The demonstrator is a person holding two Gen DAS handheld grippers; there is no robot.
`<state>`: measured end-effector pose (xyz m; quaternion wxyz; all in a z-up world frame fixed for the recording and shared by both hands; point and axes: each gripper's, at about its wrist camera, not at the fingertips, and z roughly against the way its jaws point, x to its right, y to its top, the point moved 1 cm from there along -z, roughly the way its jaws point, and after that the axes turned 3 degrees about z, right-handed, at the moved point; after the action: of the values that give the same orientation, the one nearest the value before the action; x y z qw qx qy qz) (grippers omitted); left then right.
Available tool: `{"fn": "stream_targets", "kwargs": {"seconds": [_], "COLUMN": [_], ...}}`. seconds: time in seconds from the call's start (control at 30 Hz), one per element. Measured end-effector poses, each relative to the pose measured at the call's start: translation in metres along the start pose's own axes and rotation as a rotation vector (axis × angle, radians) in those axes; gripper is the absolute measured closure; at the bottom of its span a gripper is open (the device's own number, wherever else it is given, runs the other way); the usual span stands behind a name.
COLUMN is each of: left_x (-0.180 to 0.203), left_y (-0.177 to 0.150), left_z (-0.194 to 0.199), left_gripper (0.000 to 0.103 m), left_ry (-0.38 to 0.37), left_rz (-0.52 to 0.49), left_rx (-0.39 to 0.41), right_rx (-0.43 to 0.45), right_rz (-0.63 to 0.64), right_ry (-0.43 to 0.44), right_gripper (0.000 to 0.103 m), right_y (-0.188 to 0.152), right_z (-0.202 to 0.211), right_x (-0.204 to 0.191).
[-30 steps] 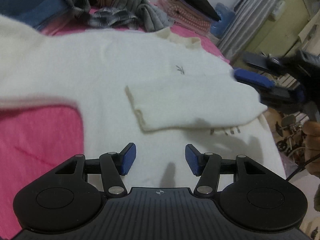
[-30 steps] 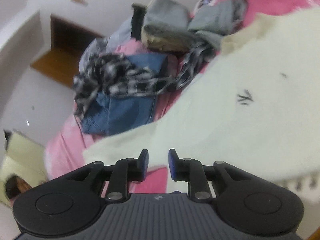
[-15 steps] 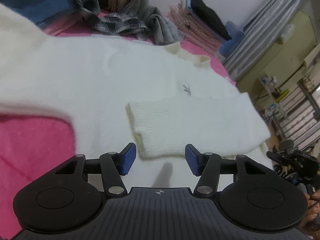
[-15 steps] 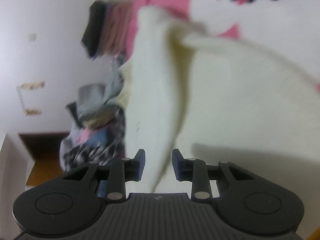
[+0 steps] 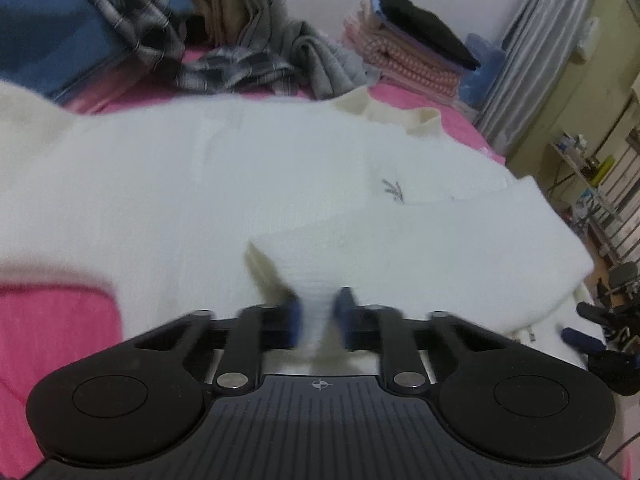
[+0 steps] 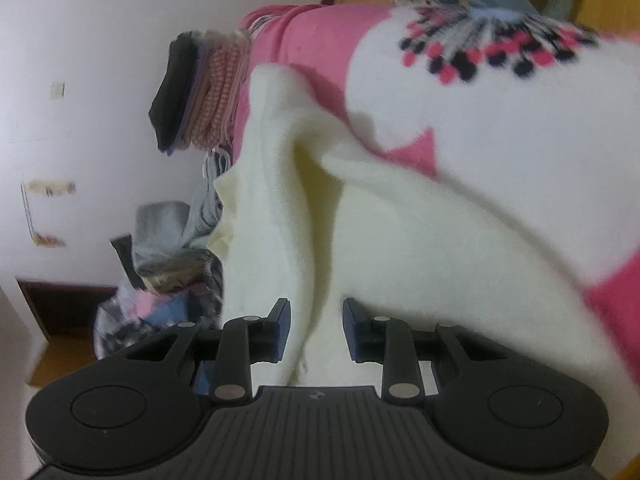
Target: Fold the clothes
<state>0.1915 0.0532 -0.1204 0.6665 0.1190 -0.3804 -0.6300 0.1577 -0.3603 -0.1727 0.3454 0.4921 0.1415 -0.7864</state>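
Observation:
A cream-white sweater (image 5: pixel 224 184) lies spread on the pink bed cover, one sleeve (image 5: pixel 420 248) folded across its body. My left gripper (image 5: pixel 318 314) is shut on the cuff end of that folded sleeve. In the right wrist view the sweater (image 6: pixel 380 248) rises in a lifted fold. My right gripper (image 6: pixel 316 326) has that fold between its fingers, which stand a little apart around the cloth. The right gripper also shows in the left wrist view (image 5: pixel 592 344), low at the right edge.
A heap of unfolded clothes (image 5: pixel 132 28) lies at the back left of the bed. A stack of folded clothes (image 5: pixel 416 56) sits at the back right, also in the right wrist view (image 6: pixel 200 88). A white and pink patterned blanket (image 6: pixel 500 92) lies beyond the sweater.
My left gripper moved forward and closed on the sleeve cuff. My right gripper holds the sweater edge further in, with the fold larger in view.

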Motion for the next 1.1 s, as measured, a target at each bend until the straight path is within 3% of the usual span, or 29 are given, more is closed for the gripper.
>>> {"fn": "stream_targets", "kwargs": {"seconds": [0.23, 0.37, 0.53, 0.67, 0.77, 0.87, 0.93, 1.1], "left_x": [-0.001, -0.013, -0.029, -0.035, -0.040, -0.041, -0.042, -0.046], "left_y": [0.033, 0.057, 0.061, 0.049, 0.042, 0.036, 0.032, 0.020], "left_z": [0.022, 0.028, 0.018, 0.014, 0.013, 0.011, 0.009, 0.010], "left_gripper": [0.097, 0.097, 0.097, 0.097, 0.097, 0.097, 0.097, 0.097], "left_ry": [-0.008, 0.047, 0.091, 0.107, 0.112, 0.121, 0.118, 0.101], "left_rz": [0.031, 0.041, 0.084, 0.105, 0.107, 0.087, 0.075, 0.108], "left_rx": [0.176, 0.260, 0.245, 0.227, 0.209, 0.204, 0.208, 0.204], "right_rx": [-0.003, -0.004, 0.042, 0.073, 0.111, 0.095, 0.100, 0.096], "right_rz": [0.197, 0.266, 0.392, 0.627, 0.812, 0.791, 0.743, 0.756], "right_ry": [-0.094, -0.129, -0.188, -0.287, -0.411, -0.444, -0.414, -0.404], "right_gripper": [0.073, 0.073, 0.072, 0.072, 0.075, 0.083, 0.083, 0.082], "right_y": [-0.005, -0.007, -0.012, -0.017, -0.021, -0.013, -0.010, -0.012], "right_z": [0.002, 0.000, 0.004, -0.003, -0.010, -0.013, -0.008, -0.004], "right_x": [-0.021, -0.031, -0.048, -0.072, -0.084, -0.073, -0.068, -0.065]}}
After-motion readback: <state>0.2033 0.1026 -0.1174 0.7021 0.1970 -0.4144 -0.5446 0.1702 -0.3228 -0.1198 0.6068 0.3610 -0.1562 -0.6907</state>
